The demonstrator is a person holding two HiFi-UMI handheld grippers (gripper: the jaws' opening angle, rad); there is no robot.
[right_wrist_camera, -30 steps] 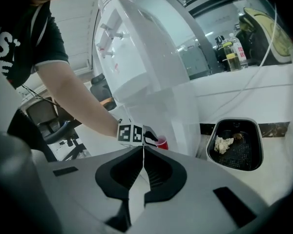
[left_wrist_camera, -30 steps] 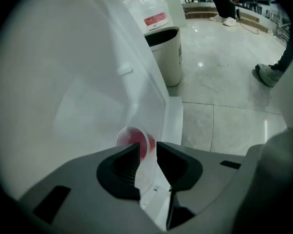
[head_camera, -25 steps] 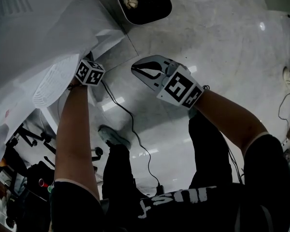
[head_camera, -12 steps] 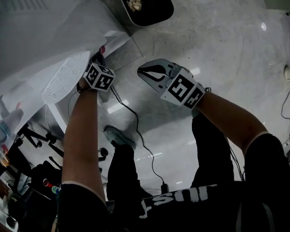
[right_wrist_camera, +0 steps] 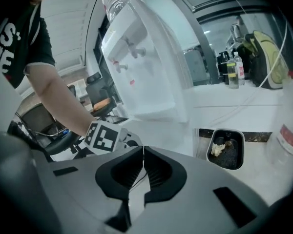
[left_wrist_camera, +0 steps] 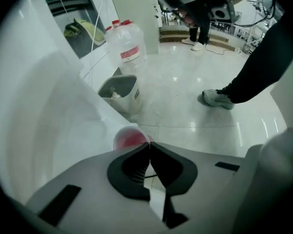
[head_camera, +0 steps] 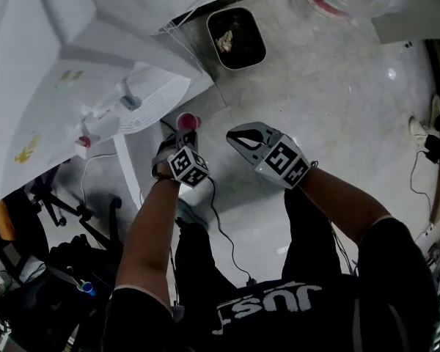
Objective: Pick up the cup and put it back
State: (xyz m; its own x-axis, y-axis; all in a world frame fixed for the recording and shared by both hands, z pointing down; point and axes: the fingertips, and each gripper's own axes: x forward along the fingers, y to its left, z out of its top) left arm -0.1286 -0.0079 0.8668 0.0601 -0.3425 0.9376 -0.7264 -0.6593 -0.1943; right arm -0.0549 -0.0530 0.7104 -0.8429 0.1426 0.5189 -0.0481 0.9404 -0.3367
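A small clear plastic cup (head_camera: 186,121) with red at its bottom hangs in front of the white water dispenser (head_camera: 73,64), over the floor. My left gripper (head_camera: 184,133) is shut on the cup's thin wall. In the left gripper view the cup (left_wrist_camera: 129,139) sits at the tips of the closed left gripper (left_wrist_camera: 149,145), its open mouth facing the camera. My right gripper (head_camera: 239,133) hovers just right of the left one, shut and holding nothing. In its own view the right gripper (right_wrist_camera: 143,149) shows jaws pressed together, with the left gripper's marker cube (right_wrist_camera: 105,136) beyond them.
A grey waste bin (head_camera: 237,38) with crumpled paper stands on the floor beside the dispenser, also in the bin (left_wrist_camera: 119,92) and bin (right_wrist_camera: 225,149) views. A large water bottle (left_wrist_camera: 127,40) stands behind it. A black cable (head_camera: 220,226) runs across the glossy floor. A person's shoe (left_wrist_camera: 219,99) rests nearby.
My left gripper has come out from under the dispenser toward the right, and the red-bottomed cup now shows at its tip. The right gripper has stayed near it, still shut.
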